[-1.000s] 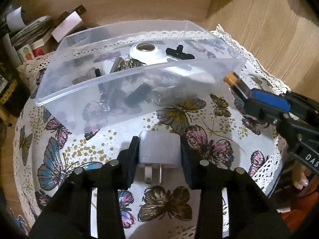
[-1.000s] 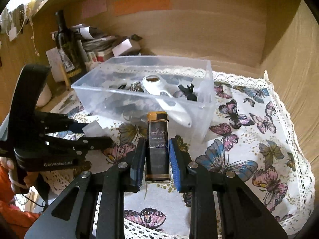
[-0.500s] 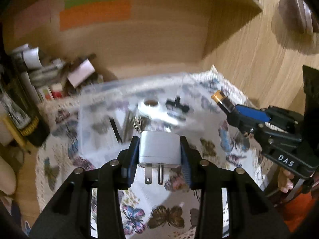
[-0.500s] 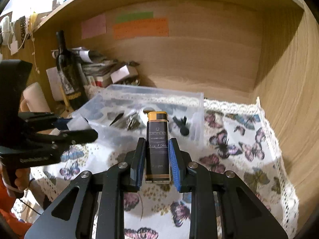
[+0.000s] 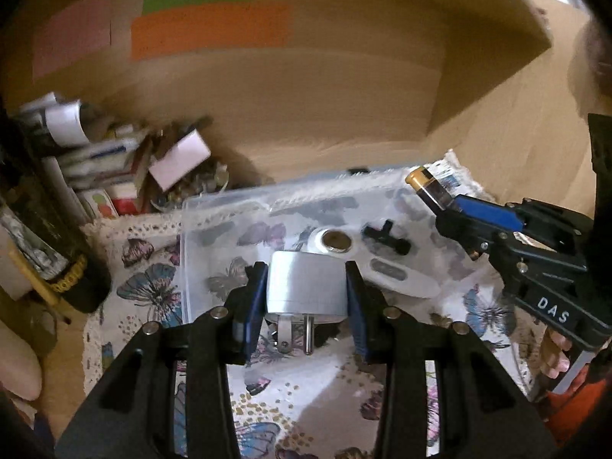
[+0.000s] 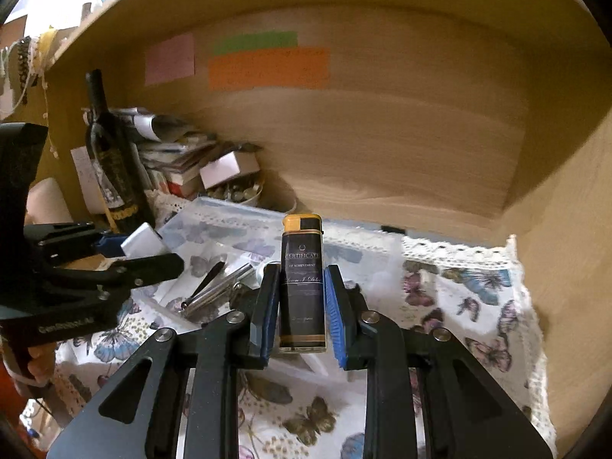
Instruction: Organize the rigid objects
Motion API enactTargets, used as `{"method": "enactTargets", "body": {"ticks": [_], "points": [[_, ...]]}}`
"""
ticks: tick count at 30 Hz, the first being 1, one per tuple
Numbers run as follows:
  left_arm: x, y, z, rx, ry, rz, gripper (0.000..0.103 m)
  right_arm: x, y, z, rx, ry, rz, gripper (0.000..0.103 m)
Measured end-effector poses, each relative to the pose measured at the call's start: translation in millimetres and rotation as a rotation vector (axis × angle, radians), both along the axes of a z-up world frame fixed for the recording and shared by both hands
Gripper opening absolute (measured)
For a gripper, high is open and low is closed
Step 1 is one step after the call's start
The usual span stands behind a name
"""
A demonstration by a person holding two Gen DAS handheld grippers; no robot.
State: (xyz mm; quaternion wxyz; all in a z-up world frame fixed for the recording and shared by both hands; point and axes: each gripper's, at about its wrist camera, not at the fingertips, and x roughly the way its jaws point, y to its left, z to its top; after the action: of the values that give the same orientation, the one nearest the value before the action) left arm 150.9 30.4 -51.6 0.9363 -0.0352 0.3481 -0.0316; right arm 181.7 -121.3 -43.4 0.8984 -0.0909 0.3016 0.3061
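Observation:
My left gripper (image 5: pixel 306 302) is shut on a white plug adapter (image 5: pixel 306 287), its two prongs pointing back at the camera, held above the clear plastic bin (image 5: pixel 214 206). My right gripper (image 6: pixel 302 306) is shut on a black and gold lighter (image 6: pixel 302 279), upright, also above the bin (image 6: pixel 214 206). In the bin lie a white device with a round lens (image 5: pixel 336 241), a black clip (image 5: pixel 386 235) and metal nail clippers (image 6: pixel 214 287). The right gripper shows at the right of the left wrist view (image 5: pixel 440 195); the left gripper shows at the left of the right wrist view (image 6: pixel 141 248).
A butterfly-print cloth (image 6: pixel 478 306) with a lace edge covers the shelf. A dark wine bottle (image 6: pixel 111 160), stacked papers and small boxes (image 6: pixel 172 153) stand at the back left. Wooden walls close the back and right side. Coloured notes (image 6: pixel 267 69) hang on the back wall.
Both grippers have risen and moved forward over the bin with their objects still held. The bin now lies below the fingers instead of in front of them.

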Motion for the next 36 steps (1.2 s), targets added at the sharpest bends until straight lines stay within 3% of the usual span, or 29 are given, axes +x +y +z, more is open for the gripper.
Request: {"method": "enactTargets", "body": {"ticks": [8,13,21,26,33,35,36], "points": [[21.3,14.4,-27.0,-0.040,0.076,0.013,0.039,16.6,26.8,-31.8,-0.030,0.062,0.054,0.022],[21.9,10.6,-30.2,-0.019,0.069,0.005,0.039,21.4,34.5,-43.9,-0.057,0.095,0.070,0.022],[21.4,6.7,-27.1,-0.005,0.066,0.000,0.039,23.2,34.3,-41.8,-0.058,0.108,0.074,0.024],[7.5,6.8,-9.2,-0.008,0.015,0.004,0.040,8.3,27.9,-26.3,-0.049,0.055,0.065,0.028],[-32.0,1.0,27.1,-0.002,-0.109,0.015,0.052,-26.1,-1.4,12.7,0.030,-0.056,0.033,0.044],[-49.5,-2.8,39.0,0.010,-0.164,0.025,0.063,-37.1,-11.3,23.3,0.055,-0.088,0.022,0.053],[-57.7,-4.6,44.1,0.014,-0.190,0.028,0.067,-44.0,-17.2,29.3,0.071,-0.110,0.012,0.062]]}}
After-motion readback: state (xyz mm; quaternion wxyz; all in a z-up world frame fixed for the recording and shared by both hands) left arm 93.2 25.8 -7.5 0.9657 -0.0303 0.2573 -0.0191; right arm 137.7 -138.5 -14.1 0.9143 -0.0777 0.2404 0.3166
